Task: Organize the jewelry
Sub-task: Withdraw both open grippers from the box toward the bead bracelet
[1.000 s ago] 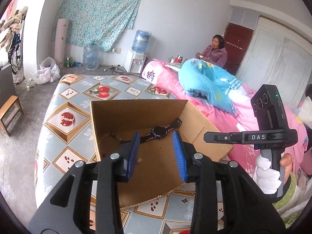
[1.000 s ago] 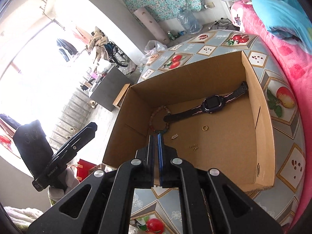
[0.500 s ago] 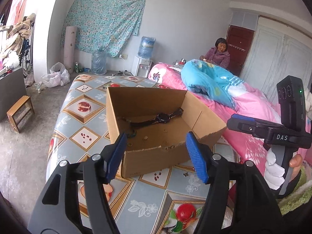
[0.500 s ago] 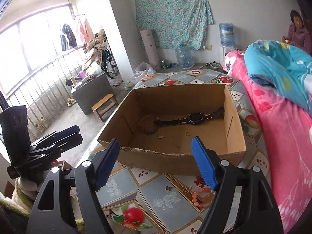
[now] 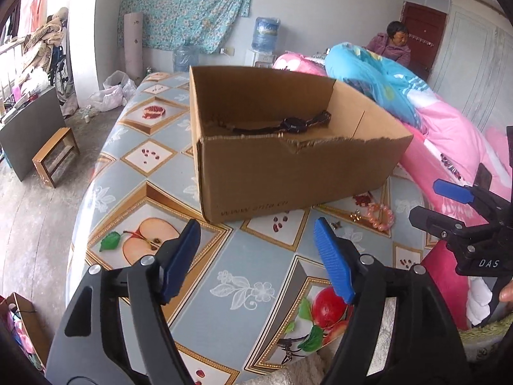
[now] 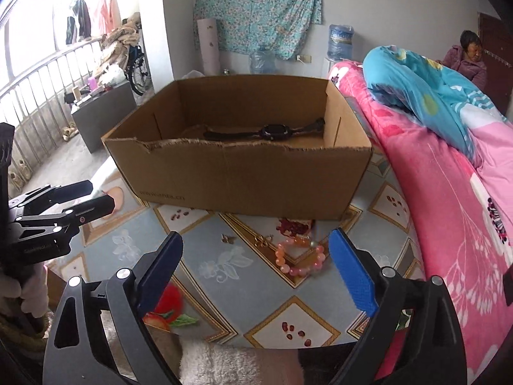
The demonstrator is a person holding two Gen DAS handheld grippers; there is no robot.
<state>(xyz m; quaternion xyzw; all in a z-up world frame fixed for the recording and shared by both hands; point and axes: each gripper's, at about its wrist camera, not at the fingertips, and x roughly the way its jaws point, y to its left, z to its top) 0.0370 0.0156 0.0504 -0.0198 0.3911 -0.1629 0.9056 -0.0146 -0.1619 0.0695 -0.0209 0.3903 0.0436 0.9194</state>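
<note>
An open cardboard box [image 5: 288, 173] [image 6: 243, 176] stands on the fruit-patterned bed cover [image 5: 224, 269] [image 6: 224, 276]. A black watch [image 5: 290, 125] [image 6: 272, 131] lies inside it. A pink bead bracelet [image 6: 299, 258] [image 5: 381, 216] and small gold pieces [image 6: 261, 240] [image 5: 355, 215] lie on the cover in front of the box. My left gripper [image 5: 256, 256] is open and empty, low over the cover before the box. My right gripper [image 6: 256, 269] is open and empty, just short of the bracelet.
A pink quilt [image 6: 449, 208] and a blue quilt [image 6: 426, 80] lie on the right. A person [image 6: 469, 57] sits at the far right. A small wooden stool [image 5: 54, 157] and a dark cabinet [image 6: 102, 112] stand on the floor to the left.
Both grippers have drawn back from over the box and dropped low before it. The right gripper went from shut to open; the left opened wider. The bracelet has come into view.
</note>
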